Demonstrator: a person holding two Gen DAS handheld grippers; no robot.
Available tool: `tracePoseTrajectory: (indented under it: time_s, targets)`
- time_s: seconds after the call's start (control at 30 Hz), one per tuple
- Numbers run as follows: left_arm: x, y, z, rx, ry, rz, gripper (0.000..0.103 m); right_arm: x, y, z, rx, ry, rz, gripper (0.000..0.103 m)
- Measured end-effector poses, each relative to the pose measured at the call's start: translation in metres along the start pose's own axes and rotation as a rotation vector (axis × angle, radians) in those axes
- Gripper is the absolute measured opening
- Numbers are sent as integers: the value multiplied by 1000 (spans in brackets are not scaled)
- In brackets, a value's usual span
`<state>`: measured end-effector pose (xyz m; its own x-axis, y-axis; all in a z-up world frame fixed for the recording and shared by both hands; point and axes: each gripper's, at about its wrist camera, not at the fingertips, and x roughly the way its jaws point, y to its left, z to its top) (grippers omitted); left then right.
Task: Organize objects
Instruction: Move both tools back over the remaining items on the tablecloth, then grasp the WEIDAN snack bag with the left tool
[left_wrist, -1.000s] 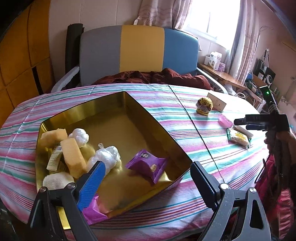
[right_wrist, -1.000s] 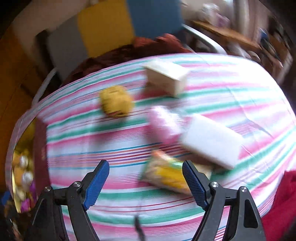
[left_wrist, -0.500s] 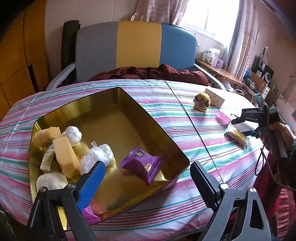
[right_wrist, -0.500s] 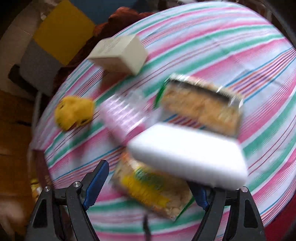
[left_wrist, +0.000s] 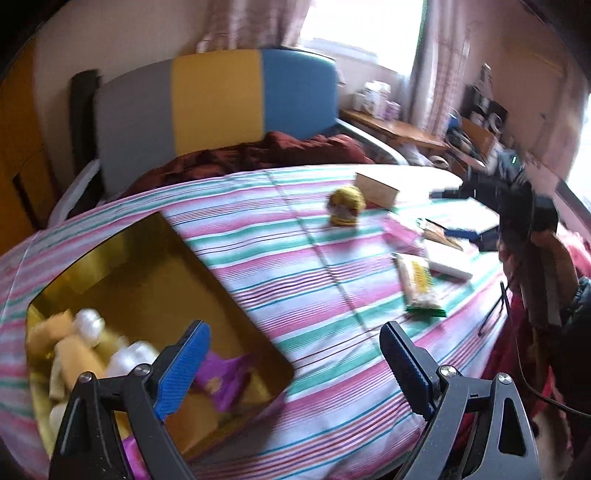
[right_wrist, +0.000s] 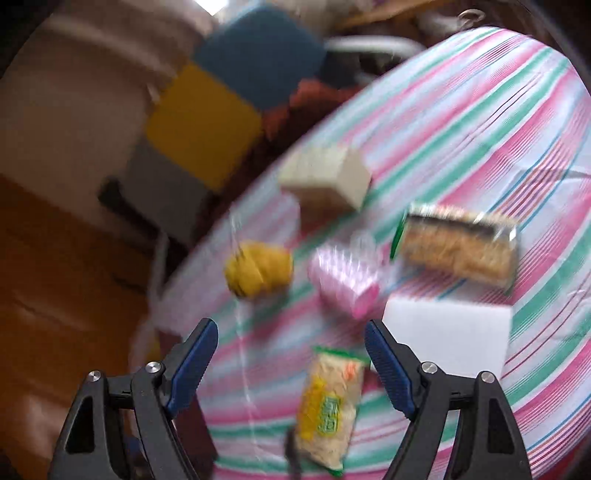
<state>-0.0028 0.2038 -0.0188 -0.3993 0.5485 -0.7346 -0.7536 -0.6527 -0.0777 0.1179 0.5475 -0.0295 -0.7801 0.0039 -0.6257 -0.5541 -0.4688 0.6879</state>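
A gold tray (left_wrist: 110, 266) lies at the left of the striped table and holds yellow sponges, white balls and a purple packet (left_wrist: 225, 380). My left gripper (left_wrist: 293, 326) hangs open over the tray's near right corner, nothing between its fingers. To the right lie a yellow toy (left_wrist: 345, 205), a beige box (left_wrist: 376, 188), a pink item (left_wrist: 400, 230), a white block (left_wrist: 447, 260) and a yellow-green snack packet (left_wrist: 419, 288). My right gripper (right_wrist: 290, 326) is open above the snack packet (right_wrist: 328, 402), with the white block (right_wrist: 447, 336) beside its right finger. A cracker packet (right_wrist: 458, 247) lies beyond.
A grey, yellow and blue chair (left_wrist: 218, 96) with a dark red blanket (left_wrist: 258, 155) stands behind the table. A person's hand (left_wrist: 546, 251) holds the right gripper at the table's right edge. A cluttered desk (left_wrist: 399, 129) is at the back right.
The left wrist view has swung right, so the tray now sits lower left. The right gripper has rolled and shifted; the snack packet now lies low between its fingers.
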Motion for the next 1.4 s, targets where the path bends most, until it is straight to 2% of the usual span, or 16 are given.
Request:
tracePoseTrajectory:
  time_s: [0.17, 0.37, 0.53, 0.57, 0.7, 0.73, 0.8, 0.83, 0.87, 0.9, 1.03, 1.23, 1.4]
  targets:
    - [36, -40, 17, 100, 57, -51, 93, -19, -6, 8, 52, -93, 98, 83]
    - [88, -83, 40, 148, 137, -171, 90, -19, -3, 9, 46, -78, 159, 83]
    - [120, -117, 53, 200, 179, -226, 83, -24, -8, 7, 80, -89, 191, 83]
    - [127, -124, 54, 209, 191, -234, 83, -22, -10, 8, 86, -87, 194, 83]
    - [163, -143, 56, 228, 271, -229, 69, -18, -10, 9, 84, -75, 196, 83]
    - [169, -145, 56, 230, 282, -223, 69, -18, -9, 9, 80, -74, 195, 83]
    - [185, -149, 53, 234, 314, -198, 62, -17, -8, 9, 73, -69, 193, 83]
    - [186, -150, 52, 238, 303, -193, 62, -16, -7, 9, 71, -67, 191, 83]
    - [185, -151, 52, 248, 285, -185, 57, -16, -7, 9, 69, -64, 189, 83]
    - [183, -149, 51, 252, 276, -180, 46, -15, -7, 9, 65, -59, 185, 83]
    - [171, -125, 41, 191, 241, -199, 44, -9, -2, 7, 36, -28, 146, 83]
    - [137, -93, 8, 137, 168, -208, 44, 7, 8, 2, -15, 42, 50, 83]
    - [128, -87, -4, 138, 132, -218, 44, 19, 15, -3, -77, 75, -87, 83]
